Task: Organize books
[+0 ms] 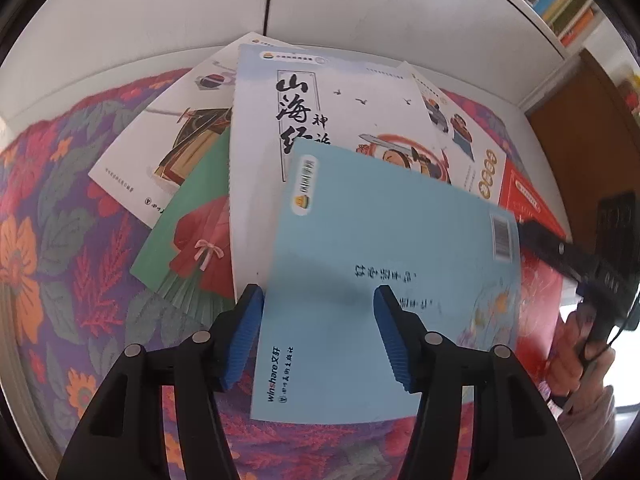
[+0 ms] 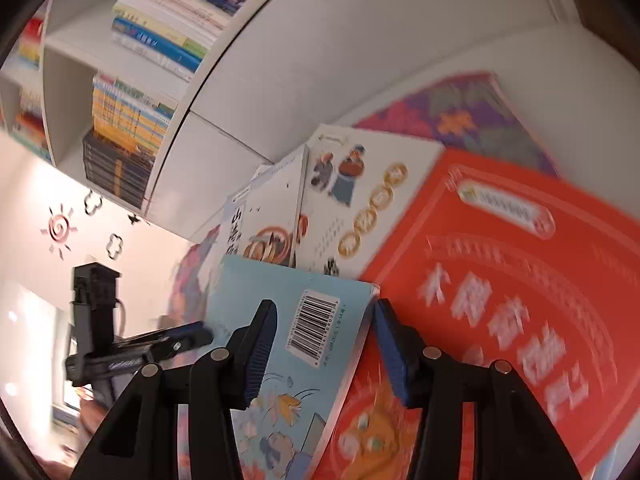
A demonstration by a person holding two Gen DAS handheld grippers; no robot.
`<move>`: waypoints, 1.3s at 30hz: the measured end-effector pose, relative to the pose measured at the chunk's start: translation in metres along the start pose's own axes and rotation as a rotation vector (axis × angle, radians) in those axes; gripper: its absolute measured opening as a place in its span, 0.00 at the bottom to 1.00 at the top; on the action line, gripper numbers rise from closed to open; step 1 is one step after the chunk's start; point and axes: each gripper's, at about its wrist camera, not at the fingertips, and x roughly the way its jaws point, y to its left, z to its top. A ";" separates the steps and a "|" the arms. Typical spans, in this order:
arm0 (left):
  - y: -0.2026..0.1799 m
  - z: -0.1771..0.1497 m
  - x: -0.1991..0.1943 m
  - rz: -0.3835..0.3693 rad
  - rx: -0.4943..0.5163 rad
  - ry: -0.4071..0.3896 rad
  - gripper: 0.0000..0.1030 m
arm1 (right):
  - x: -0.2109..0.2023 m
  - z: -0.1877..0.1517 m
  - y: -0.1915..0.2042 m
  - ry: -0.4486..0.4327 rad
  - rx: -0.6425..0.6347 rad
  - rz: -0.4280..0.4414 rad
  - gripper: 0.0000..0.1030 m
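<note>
Now the left tool [image 1: 318,300] hangs steeply over the light blue book [image 1: 384,280], its blue pads [image 1: 248,336] standing apart, one off the book's left edge, one above the back cover, neither pressing. The right tool [image 2: 324,320] straddles that same book's barcode corner [image 2: 316,332]; its jaws stand partly apart, one pad over the cover, the other just beyond the raised edge, and with the blur I can't say whether they pinch it. The blue book tops a fanned pile: a white book with black calligraphy [image 1: 320,112] beneath, a green one [image 1: 192,232] and another white one [image 1: 160,152] to the left, a red book [image 2: 500,300] to the right. All lie on a floral-clothed table [image 1: 60,260]. Behind stands a white bookshelf [image 2: 132,92], packed with books.
</note>
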 end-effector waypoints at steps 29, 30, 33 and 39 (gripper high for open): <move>0.018 -0.006 -0.022 -0.089 -0.064 0.030 0.57 | -0.035 -0.030 0.032 -0.049 0.332 0.238 0.06; 0.020 -0.007 -0.027 -0.088 -0.065 0.024 0.57 | -0.047 -0.026 0.044 -0.078 0.300 0.211 0.07; 0.030 -0.010 -0.051 -0.099 -0.074 -0.008 0.57 | -0.084 -0.009 0.081 -0.141 0.212 0.078 0.07; 0.060 -0.030 -0.100 -0.152 -0.106 -0.066 0.57 | -0.135 -0.009 0.176 -0.233 -0.090 -0.181 0.10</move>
